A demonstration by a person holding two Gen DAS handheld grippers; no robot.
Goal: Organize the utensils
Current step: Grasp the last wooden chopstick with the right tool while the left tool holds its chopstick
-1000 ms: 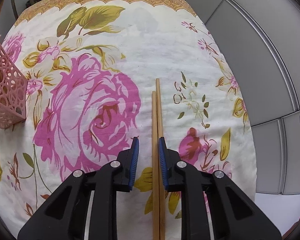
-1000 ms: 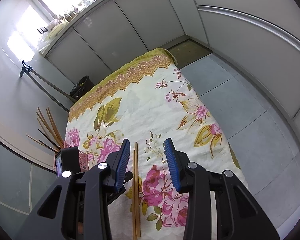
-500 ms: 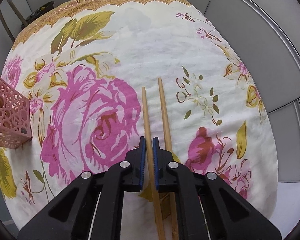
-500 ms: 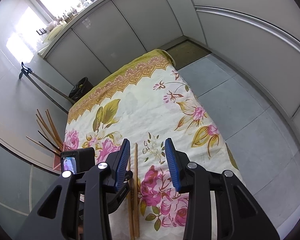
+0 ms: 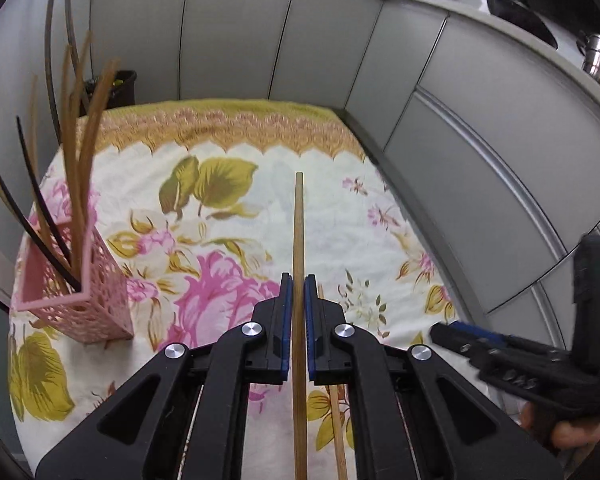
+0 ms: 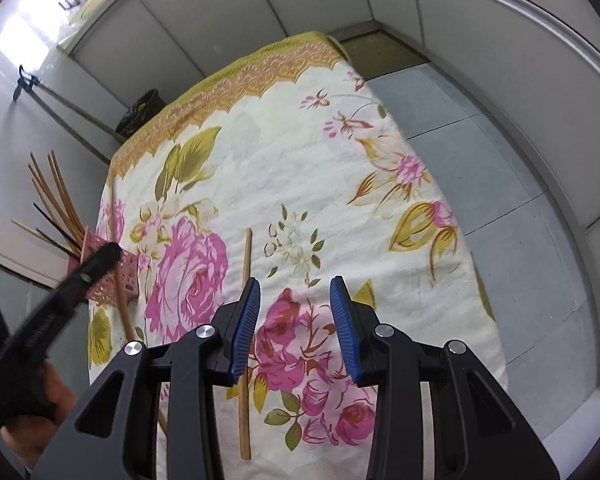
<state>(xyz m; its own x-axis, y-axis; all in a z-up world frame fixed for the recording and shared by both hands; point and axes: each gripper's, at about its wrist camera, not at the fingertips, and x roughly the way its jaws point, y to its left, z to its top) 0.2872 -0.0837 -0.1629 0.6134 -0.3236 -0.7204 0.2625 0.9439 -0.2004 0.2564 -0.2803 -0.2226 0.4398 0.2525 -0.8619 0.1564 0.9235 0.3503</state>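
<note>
Left wrist view showed the left gripper [image 5: 295,332] pinching one chopstick [image 5: 299,232] partway along its length, lifted off the cloth [image 5: 228,208] and pointing past the pink holder [image 5: 76,300]. It looked light, stiff and slick, likely to pivot; a near-middle hold suits it. The right gripper [image 6: 295,322], angled down, stood spread and empty above the other chopstick [image 6: 246,280], lying on the cloth.
</note>
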